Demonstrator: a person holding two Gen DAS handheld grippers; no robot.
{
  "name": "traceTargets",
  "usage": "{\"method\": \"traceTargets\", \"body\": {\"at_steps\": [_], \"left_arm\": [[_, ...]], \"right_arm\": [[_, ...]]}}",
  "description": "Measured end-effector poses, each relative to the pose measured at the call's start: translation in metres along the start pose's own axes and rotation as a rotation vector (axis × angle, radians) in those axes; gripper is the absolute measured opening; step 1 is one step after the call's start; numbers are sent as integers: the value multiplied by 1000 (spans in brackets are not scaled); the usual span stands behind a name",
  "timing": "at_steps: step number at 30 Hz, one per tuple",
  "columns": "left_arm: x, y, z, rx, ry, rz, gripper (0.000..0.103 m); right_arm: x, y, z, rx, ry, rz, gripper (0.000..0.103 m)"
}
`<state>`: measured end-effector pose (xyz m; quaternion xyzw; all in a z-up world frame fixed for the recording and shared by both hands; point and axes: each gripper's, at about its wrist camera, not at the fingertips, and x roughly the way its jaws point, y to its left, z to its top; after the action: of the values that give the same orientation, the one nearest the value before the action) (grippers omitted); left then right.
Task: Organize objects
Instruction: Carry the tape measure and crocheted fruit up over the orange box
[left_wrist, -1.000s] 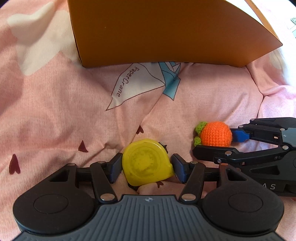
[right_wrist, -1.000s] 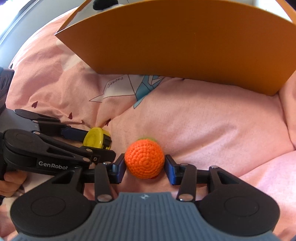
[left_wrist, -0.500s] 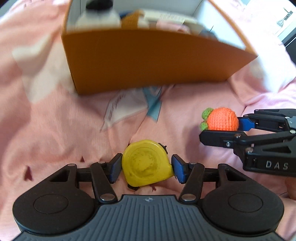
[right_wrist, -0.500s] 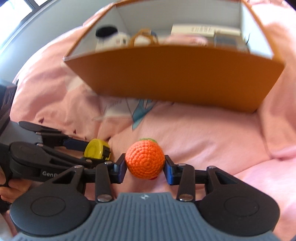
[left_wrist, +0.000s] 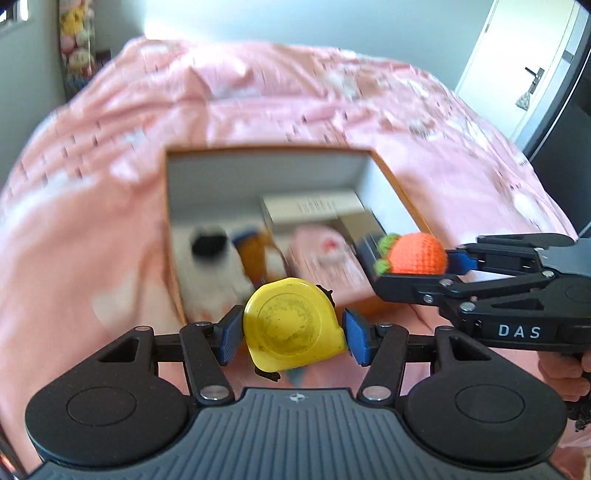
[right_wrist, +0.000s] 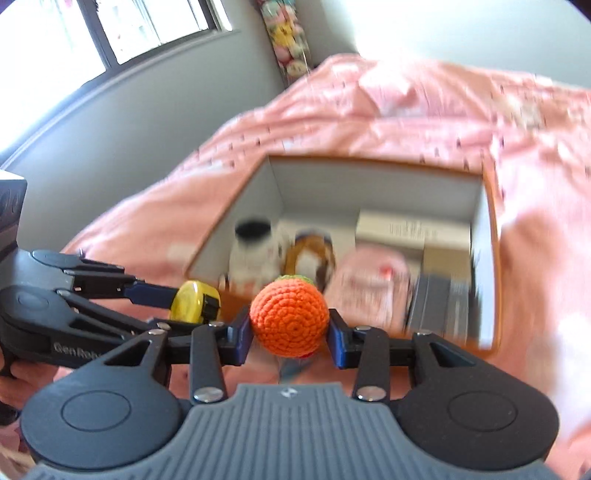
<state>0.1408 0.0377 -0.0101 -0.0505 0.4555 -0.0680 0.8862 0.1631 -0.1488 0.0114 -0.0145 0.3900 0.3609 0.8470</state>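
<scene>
Both tongs loaded, near the box (left_wrist: 388, 184).
Left tongs (left_wrist: 293, 334) clamp hard, slick tape measure (left_wrist: 293, 328) flank-to-flank; right tongs (right_wrist: 290, 332) squeeze soft, light crochet orange (right_wrist: 290, 319).

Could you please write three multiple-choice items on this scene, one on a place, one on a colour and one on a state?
1. Where does the orange box stand?
A. on a pink bedspread
B. on a wooden desk
C. on a tiled floor

2. What colour is the tape measure in the left tool?
A. red
B. yellow
C. white

3. What state is the right tool in?
A. open and empty
B. shut on a crocheted orange
C. shut on a bottle

Answers:
1 A, the pink bedspread surrounds the box on all sides.
2 B, its round face is yellow.
3 B, both pads press the crocheted orange between them.
</scene>
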Motion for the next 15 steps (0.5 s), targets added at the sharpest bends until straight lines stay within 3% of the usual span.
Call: {"method": "traceTargets", "body": {"at_steps": [6, 13, 15], "left_arm": [[19, 16, 51, 22, -5, -12, 65], [76, 40, 88, 26, 80, 4, 65], [92, 46, 96, 43, 109, 12, 66]], "right_arm": [[23, -21, 42, 19, -24, -25, 43], [79, -62, 72, 154, 34, 28, 43], [99, -65, 76, 142, 64, 35, 43]]}}
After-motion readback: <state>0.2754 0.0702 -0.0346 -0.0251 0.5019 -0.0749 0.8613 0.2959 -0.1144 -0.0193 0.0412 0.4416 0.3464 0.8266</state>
